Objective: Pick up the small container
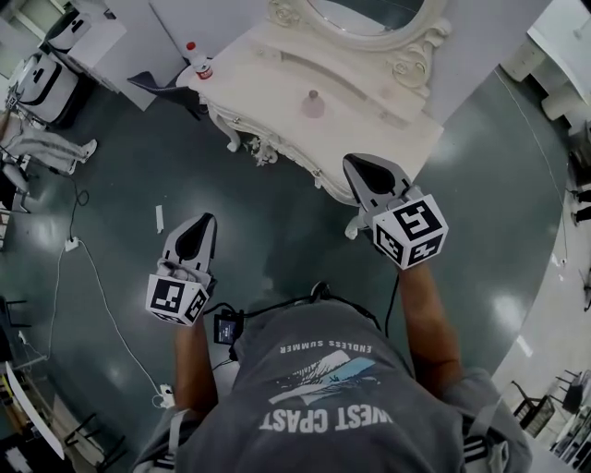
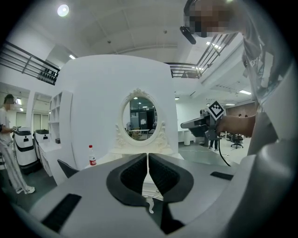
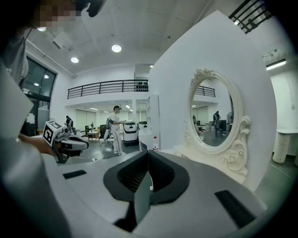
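Small container untouched on the white table
The left hand-held gripper hung over the floor, jaws together on nothing. A red-capped bottle stood at the table's left corner. The small container sat mid-table, before the mirror. The right hand-held gripper, likewise closed and empty, showed over the table's front edge.

A white dressing table stands on the dark floor. On its top sit a small container near the middle, a bottle at the left end, and an oval mirror along the back.
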{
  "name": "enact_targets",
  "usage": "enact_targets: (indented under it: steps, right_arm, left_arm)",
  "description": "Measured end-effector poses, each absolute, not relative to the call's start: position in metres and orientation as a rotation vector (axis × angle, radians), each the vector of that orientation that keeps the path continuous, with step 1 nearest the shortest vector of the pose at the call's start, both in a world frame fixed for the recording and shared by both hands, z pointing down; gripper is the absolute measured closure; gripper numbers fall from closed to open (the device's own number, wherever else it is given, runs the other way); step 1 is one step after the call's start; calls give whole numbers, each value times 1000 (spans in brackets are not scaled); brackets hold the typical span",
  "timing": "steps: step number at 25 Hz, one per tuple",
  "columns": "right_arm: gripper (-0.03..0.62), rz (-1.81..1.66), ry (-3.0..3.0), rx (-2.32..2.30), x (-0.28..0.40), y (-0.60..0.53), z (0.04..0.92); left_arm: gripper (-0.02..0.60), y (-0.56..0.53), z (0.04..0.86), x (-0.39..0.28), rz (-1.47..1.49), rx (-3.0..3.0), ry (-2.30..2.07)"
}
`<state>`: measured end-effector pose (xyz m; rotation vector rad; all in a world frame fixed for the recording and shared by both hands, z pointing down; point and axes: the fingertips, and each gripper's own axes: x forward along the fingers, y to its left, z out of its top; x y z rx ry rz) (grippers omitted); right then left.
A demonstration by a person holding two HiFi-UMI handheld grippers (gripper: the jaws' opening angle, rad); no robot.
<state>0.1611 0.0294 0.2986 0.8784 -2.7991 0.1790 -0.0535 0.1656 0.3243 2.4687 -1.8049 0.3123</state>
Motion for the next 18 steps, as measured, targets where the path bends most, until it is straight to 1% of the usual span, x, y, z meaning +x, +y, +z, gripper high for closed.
enact_targets:
  steps: [10,18]
  right_arm:
    - [566,215,-2719,1068,171,-6,310]
    - [566,231,-2650,1220,164,-35,307]
  left_arm:
    - [555,81,334,-49,314,2621,-1583]
    - [555,11,321,-54,287,2760,-1409]
